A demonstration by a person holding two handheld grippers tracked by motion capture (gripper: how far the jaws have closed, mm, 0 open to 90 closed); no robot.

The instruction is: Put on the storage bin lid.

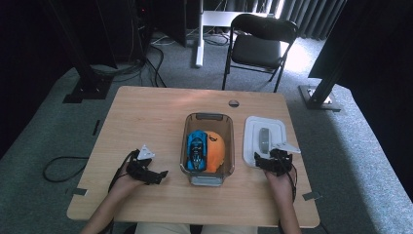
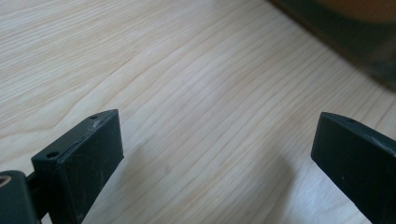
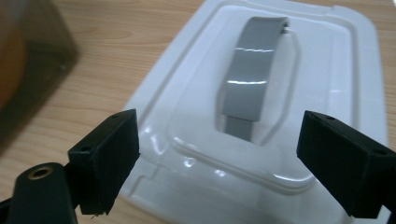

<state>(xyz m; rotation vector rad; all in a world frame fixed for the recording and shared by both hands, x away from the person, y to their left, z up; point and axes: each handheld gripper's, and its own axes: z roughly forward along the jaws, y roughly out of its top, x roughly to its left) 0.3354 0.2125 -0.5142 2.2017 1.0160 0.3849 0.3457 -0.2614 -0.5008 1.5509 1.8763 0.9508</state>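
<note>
At lower right of the high view, our right gripper (image 1: 271, 158), jaws apart, faces the white lid (image 1: 263, 140), its grey handle (image 3: 252, 79) running lengthwise straight ahead; our left gripper (image 1: 155, 176) gapes farther off.

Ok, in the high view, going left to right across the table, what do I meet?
Left tongs → clear bin holding a blue toy car and an orange ball → white lid with a grey handle, right tongs at its near edge.
</note>
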